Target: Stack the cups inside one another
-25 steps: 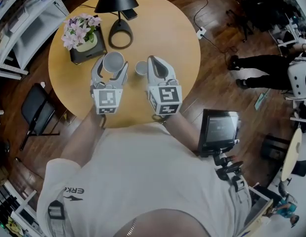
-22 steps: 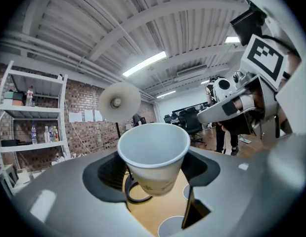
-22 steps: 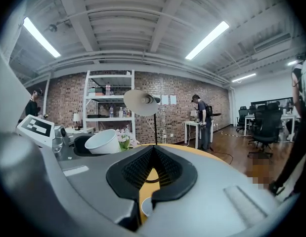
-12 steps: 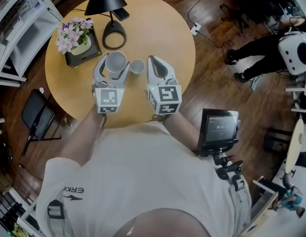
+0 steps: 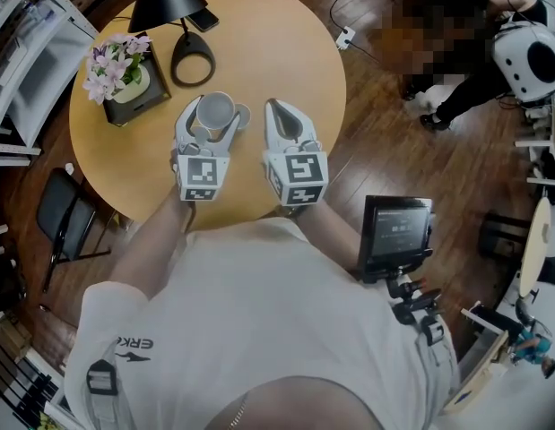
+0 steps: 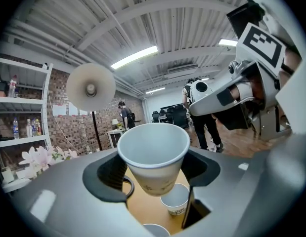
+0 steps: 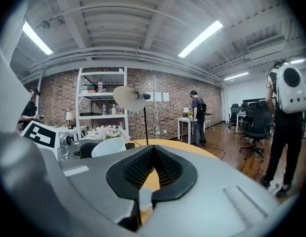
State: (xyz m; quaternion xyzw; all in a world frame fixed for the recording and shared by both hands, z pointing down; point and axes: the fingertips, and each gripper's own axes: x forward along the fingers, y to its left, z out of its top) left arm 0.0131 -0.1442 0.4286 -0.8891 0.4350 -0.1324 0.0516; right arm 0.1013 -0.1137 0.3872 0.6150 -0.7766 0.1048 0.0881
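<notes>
Head view: the left gripper (image 5: pixel 208 122) is clamped round a white paper cup (image 5: pixel 214 108) over the middle of the round table (image 5: pixel 286 52); a smaller cup (image 5: pixel 244 115) sits just right of it; the right gripper (image 5: pixel 277 113) is beside that, nearer the table's right edge.

Left gripper view: pads pinch the paper cup (image 6: pixel 153 152) up off the tabletop; the smaller cup (image 6: pixel 175 199) stands below; another rim (image 6: pixel 155 229) pokes in at the bottom.

Right gripper view: jaws pressed together, nothing in them; a small cup (image 7: pixel 145 201) shows underneath.
</notes>
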